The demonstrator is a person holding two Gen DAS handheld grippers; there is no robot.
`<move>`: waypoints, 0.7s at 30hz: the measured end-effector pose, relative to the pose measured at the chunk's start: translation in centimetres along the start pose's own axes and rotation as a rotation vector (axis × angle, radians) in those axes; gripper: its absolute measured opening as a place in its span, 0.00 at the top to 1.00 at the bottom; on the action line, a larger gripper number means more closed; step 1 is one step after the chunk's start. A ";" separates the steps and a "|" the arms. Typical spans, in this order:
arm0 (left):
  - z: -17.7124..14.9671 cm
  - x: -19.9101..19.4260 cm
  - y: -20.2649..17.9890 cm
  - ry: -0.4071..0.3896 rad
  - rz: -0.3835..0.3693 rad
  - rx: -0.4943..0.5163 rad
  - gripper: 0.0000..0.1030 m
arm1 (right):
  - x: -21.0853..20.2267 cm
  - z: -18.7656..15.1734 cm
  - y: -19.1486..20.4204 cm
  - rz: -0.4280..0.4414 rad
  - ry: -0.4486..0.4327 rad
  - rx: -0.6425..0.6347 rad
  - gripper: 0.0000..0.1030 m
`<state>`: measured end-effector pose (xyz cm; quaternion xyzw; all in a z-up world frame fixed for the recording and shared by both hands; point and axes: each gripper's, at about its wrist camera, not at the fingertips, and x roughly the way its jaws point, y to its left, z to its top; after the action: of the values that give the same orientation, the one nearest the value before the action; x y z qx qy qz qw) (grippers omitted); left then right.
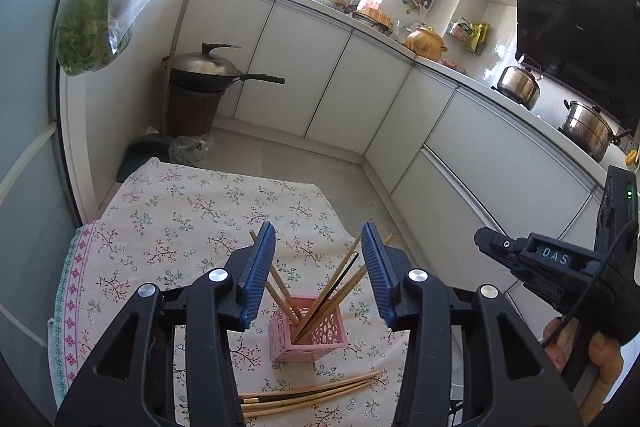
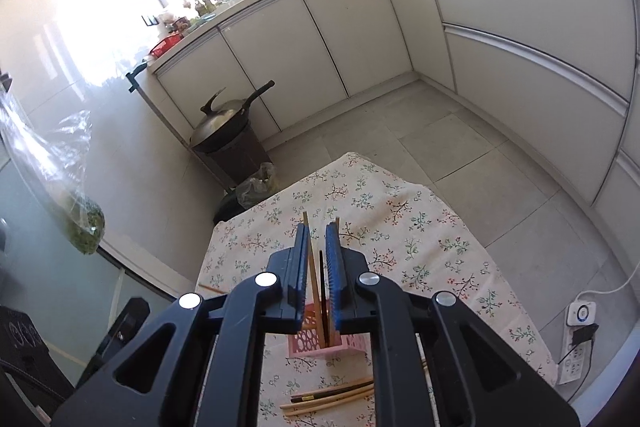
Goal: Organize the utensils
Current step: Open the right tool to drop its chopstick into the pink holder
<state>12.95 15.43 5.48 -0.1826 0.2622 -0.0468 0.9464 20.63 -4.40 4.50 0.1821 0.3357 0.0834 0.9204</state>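
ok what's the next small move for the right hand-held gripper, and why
Probably lift the right hand-held gripper straight up and clear. Its jaws stand slightly apart around chopsticks already standing in the pink holder, with no clear grip. More loose chopsticks lie on the tablecloth.

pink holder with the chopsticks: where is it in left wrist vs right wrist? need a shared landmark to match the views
Left wrist: the pink holder sits low centre on the floral cloth, seen between the open blue pads.
Right wrist: pink holder low centre, mostly hidden behind the gripper's jaws.
Shared landmark: the loose chopsticks lying on the cloth nearer the camera than the holder.
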 end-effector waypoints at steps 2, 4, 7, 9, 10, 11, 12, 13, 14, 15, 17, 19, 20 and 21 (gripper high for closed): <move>-0.2 0.1 -0.4 0.004 0.004 0.015 0.53 | -0.4 -0.8 0.2 -0.007 -0.009 -0.021 0.82; -0.4 0.2 -0.7 0.007 0.014 0.033 0.42 | -0.6 -1.5 0.2 -0.017 -0.017 -0.040 0.79; -0.9 0.4 -1.0 0.010 0.033 0.056 0.34 | -1.0 -2.4 0.3 -0.035 -0.025 -0.065 0.73; -1.3 0.5 -1.2 0.017 0.037 0.063 0.30 | -1.2 -2.8 0.3 -0.049 -0.031 -0.082 0.70; -1.4 0.5 -1.3 0.023 0.043 0.068 0.29 | -1.5 -3.0 0.3 -0.058 -0.037 -0.091 0.68; -1.6 0.5 -1.3 0.023 0.046 0.073 0.28 | -1.7 -3.2 0.1 -0.066 -0.042 -0.094 0.65; -1.7 0.5 -1.4 0.024 0.046 0.078 0.26 | -1.8 -3.4 0.0 -0.072 -0.044 -0.095 0.60; -1.9 0.5 -1.5 0.024 0.049 0.085 0.24 | -1.9 -3.5 -0.1 -0.078 -0.044 -0.094 0.56; -2.0 0.4 -1.5 0.023 0.053 0.089 0.23 | -2.1 -3.7 -0.3 -0.087 -0.047 -0.090 0.49; -2.1 0.3 -1.4 0.022 0.056 0.093 0.21 | -2.2 -3.9 -0.6 -0.093 -0.052 -0.088 0.43; -2.4 0.3 -1.4 0.023 0.066 0.100 0.19 | -2.5 -4.1 -1.1 -0.108 -0.061 -0.088 0.38; -2.7 0.3 -1.5 0.029 0.071 0.104 0.17 | -2.7 -4.5 -1.7 -0.118 -0.060 -0.085 0.36; -2.8 0.3 -1.4 0.032 0.072 0.105 0.17 | -2.8 -4.7 -1.9 -0.125 -0.058 -0.081 0.35; -2.9 0.3 -1.4 0.034 0.072 0.107 0.17 | -2.9 -4.8 -2.3 -0.134 -0.056 -0.074 0.33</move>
<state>11.72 13.10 3.56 -0.1212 0.2818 -0.0298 0.9513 15.36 -5.94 1.89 0.1272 0.3181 0.0290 0.9390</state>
